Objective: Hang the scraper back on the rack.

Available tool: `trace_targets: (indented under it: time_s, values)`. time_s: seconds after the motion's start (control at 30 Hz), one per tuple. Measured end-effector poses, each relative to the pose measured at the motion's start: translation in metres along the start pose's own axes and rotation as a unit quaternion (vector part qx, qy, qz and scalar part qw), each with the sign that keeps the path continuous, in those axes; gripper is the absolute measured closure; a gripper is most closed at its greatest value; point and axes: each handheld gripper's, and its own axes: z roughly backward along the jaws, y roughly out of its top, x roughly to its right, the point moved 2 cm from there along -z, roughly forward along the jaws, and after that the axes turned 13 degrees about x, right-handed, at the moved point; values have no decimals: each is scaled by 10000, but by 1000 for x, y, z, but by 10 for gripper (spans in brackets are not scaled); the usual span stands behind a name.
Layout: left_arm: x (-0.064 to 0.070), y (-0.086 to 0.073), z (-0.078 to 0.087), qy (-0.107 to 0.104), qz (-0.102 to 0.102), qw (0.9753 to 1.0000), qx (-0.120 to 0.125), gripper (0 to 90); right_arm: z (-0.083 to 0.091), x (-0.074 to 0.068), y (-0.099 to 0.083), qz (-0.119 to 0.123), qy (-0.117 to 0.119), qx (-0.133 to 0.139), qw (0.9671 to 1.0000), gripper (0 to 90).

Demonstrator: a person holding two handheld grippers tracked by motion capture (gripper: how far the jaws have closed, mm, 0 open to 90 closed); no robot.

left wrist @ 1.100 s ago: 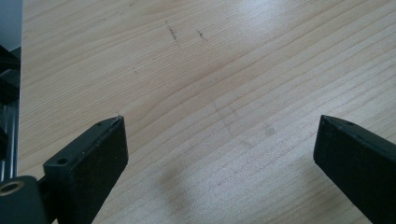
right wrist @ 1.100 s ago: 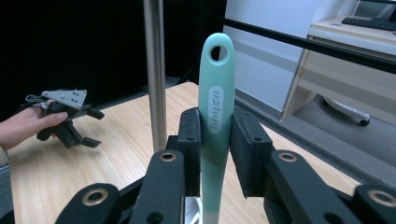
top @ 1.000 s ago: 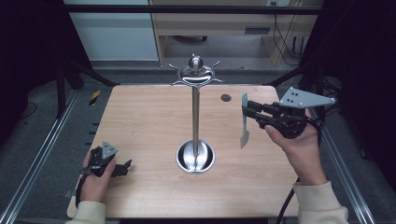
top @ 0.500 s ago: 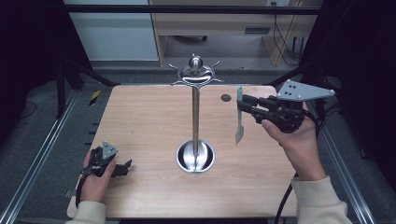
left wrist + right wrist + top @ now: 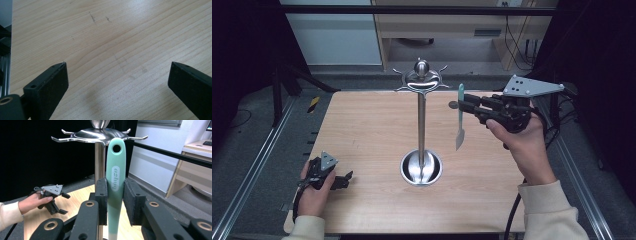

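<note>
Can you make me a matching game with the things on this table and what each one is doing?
Things:
1. right gripper
2. left gripper
3. metal stand
4. green utensil

States:
A. open, low over the bare wood
B. upright in the middle of the table
C. clamped by its handle, hanging hole up
D. shut, held up near the stand's hooks

Pairs: 1-D, 2-A, 3-B, 4-C
</note>
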Motion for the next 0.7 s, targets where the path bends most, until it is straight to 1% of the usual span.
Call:
trace_targets:
  time_s: [0.17, 0.37, 0.7]
  values:
    - [1, 0, 0, -2, -5, 10000, 11, 29, -4, 0, 2, 64, 0, -73, 10000, 744]
    - [1, 0, 0, -8, -7, 10000, 9, 29, -8, -3, 5, 104, 75, -135, 9998, 744]
    - [1, 1, 0, -10, -5, 10000, 9, 29, -11, -3, 6, 80, 106, -212, 9997, 744]
